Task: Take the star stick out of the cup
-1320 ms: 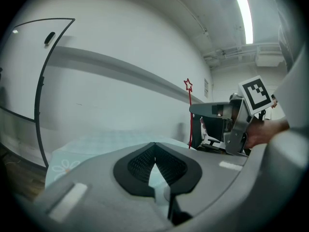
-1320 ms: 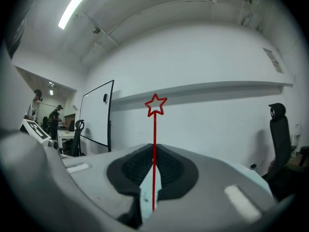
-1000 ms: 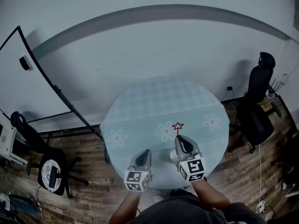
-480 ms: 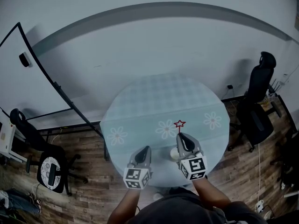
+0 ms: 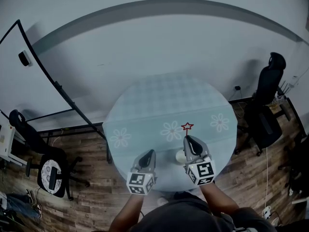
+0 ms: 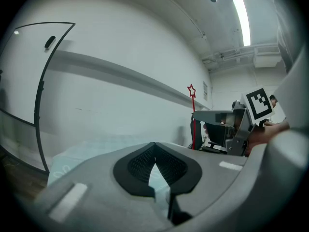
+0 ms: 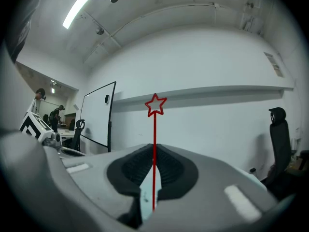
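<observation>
Got the star stick [image 7: 155, 129] pinched upright in the right gripper [image 7: 154, 153] right beside the cup [image 5: 180, 156], left gripper [image 6: 154, 146] closed on nothing, and might topple that cup if pulled out crooked.

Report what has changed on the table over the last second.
Almost nothing. The right gripper stays shut on the star stick. Its star has drifted only slightly rightward, and some of that may be the head camera shifting. The cup has not moved, and the left gripper stays shut and empty. Whether the stick's end has left the cup is hidden.
</observation>
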The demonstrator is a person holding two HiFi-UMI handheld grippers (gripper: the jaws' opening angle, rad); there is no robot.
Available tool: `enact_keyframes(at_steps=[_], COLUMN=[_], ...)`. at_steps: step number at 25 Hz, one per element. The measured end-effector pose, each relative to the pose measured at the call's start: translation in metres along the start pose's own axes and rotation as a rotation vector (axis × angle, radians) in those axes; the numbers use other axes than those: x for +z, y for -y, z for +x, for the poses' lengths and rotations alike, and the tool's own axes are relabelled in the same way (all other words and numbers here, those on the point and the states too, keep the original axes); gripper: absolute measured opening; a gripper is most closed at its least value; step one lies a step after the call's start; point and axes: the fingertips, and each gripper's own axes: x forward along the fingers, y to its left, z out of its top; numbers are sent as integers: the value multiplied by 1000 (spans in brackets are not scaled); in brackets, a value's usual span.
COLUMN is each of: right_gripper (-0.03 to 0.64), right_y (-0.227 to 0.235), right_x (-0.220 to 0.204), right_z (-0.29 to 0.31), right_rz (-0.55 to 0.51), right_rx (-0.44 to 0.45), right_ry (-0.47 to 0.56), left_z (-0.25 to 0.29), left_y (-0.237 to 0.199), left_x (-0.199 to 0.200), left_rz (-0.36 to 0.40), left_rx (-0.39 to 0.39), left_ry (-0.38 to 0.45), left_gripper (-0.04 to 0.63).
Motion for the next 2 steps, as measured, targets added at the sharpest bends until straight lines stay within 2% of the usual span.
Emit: enact_keyframes(at_steps=[2], right_gripper=[20], right_y=[0], right_x=[0], right_z=[1], right_rz=[0], right_rx=[2], right_ry=[6], left_z=[2], left_y=[0], left_x=[0], left_rz=[0], left_rx=[-4], left_ry=[1], left_gripper=[5])
